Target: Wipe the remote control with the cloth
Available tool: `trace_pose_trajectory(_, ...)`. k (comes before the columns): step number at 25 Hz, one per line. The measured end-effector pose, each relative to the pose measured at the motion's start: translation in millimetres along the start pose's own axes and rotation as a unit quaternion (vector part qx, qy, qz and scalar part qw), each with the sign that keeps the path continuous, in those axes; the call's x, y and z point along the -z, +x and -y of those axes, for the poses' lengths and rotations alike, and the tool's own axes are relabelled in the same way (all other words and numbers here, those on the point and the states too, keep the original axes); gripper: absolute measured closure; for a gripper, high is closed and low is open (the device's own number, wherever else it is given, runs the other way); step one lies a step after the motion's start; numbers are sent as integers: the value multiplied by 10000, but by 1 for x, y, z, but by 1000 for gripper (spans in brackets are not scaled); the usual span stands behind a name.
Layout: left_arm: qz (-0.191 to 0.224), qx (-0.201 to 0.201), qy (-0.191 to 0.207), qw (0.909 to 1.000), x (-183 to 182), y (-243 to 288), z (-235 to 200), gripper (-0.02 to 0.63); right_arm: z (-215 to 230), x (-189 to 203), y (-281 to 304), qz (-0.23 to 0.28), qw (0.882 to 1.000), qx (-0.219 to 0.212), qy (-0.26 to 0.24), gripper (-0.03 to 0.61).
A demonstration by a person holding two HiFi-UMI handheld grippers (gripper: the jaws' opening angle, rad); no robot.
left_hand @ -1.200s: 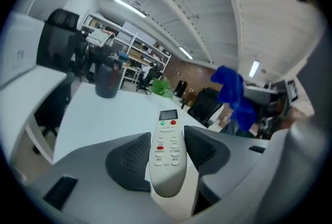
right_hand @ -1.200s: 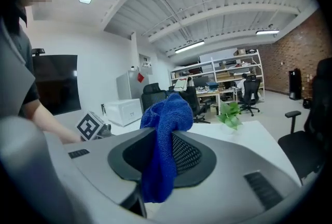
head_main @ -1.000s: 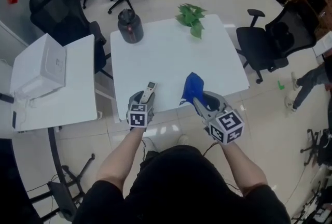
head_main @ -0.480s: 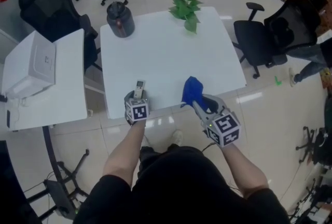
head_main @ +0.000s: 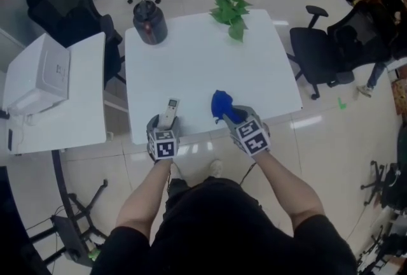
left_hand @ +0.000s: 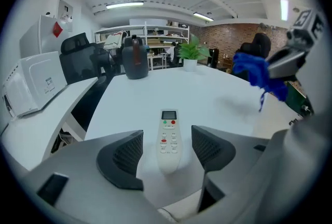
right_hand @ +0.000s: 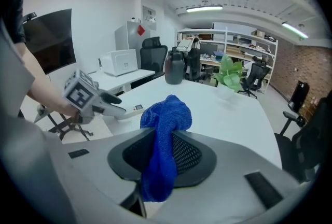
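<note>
A white remote control (left_hand: 168,135) lies on the table (head_main: 203,57) near its front edge, lengthwise between the left gripper (left_hand: 167,149) jaws, which have just been opening and stand clear of it. The right gripper (right_hand: 165,154), clamped on a blue cloth (right_hand: 167,114), hovers near the remote's right side.

The remote control (head_main: 170,111) lies near the worktop's (head_main: 203,63) near edge, between the left claw's (left_hand: 167,153) jaws, which have just been opening and stand clear of it. To its right the cloth (head_main: 221,104) is clamped in the right claw (right_hand: 163,158). A jug (head_main: 149,22) stands at the far left corner, with a plant (head_main: 230,13) to its right
</note>
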State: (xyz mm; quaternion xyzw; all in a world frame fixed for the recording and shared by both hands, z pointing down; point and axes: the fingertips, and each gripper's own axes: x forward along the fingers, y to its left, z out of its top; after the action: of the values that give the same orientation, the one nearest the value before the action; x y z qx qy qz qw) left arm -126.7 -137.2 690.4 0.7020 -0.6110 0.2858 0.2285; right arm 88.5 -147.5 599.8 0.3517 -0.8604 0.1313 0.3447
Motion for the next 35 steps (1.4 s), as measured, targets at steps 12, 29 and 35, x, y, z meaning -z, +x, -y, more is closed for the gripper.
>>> trace_pose_trajectory(12, 29, 447, -178, 9988, 13, -81, -4, 318, 7, 51, 103, -1222, 9909, 122, -558, 454)
trace_pose_trajectory(29, 1451, 1576, 1082, 9708, -100, -173, 51, 505, -95, -95, -71, 1326, 9910, -101, 143, 521)
trace_pose_trajectory(35, 1878, 1703, 1462, 9562, -124, -200, 67, 612, -124, -113, -91, 1692, 9855, -119, 81, 569)
